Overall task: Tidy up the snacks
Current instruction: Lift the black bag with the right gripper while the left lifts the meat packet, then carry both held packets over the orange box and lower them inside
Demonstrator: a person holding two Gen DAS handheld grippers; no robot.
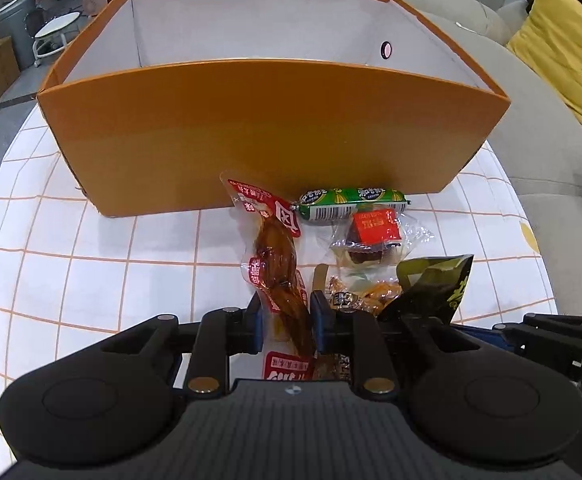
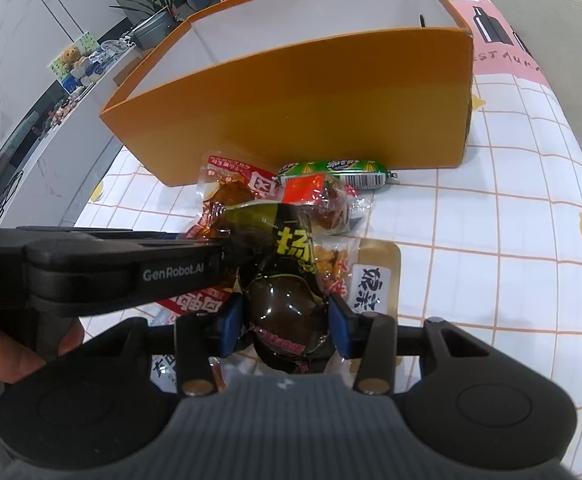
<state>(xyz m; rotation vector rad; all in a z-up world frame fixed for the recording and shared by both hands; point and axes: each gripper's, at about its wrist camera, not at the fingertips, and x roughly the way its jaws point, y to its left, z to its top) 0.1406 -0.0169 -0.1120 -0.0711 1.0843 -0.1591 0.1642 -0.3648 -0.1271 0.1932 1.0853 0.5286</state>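
Snack pile sits on the tablecloth [image 1: 91, 280] just in front of the orange box [image 1: 271, 132], which stands open-topped with white inner walls and nothing visible inside it. Left gripper [image 1: 285, 326] is clamped on the red-labelled clear pouch of brown meat [image 1: 275, 256]; the blue pads pinch its lower, narrow part, and the pouch runs away from the jaws toward the box, its top corner close to the box's front wall. Right gripper [image 2: 287, 328] is closed on a dark packet with yellow characters [image 2: 287, 280]; the pads press on both sides of its rounded glossy end, and the rest of the packet leans forward over the pile. In the left wrist view this same dark packet [image 1: 431, 288] shows at the right of the pile, its edge lifted. A green sausage stick with a barcode [image 1: 351, 204] lies crosswise against the base of the box. Just nearer than it lies a clear wrapper with a red label [image 1: 375, 232] holding something dark. A packet of orange pieces [image 1: 371, 292] lies between the two gripped items. In the right wrist view a gold-edged packet with a white label [image 2: 371, 280] lies flat beside the right jaw. The left gripper's black body [image 2: 123, 272] crosses that view, with a hand [image 2: 15, 352] at the lower left edge. Checked cloth has lemon prints; a grey sofa [image 1: 531, 168] with a yellow cushion [image 1: 563, 48] lies beyond.
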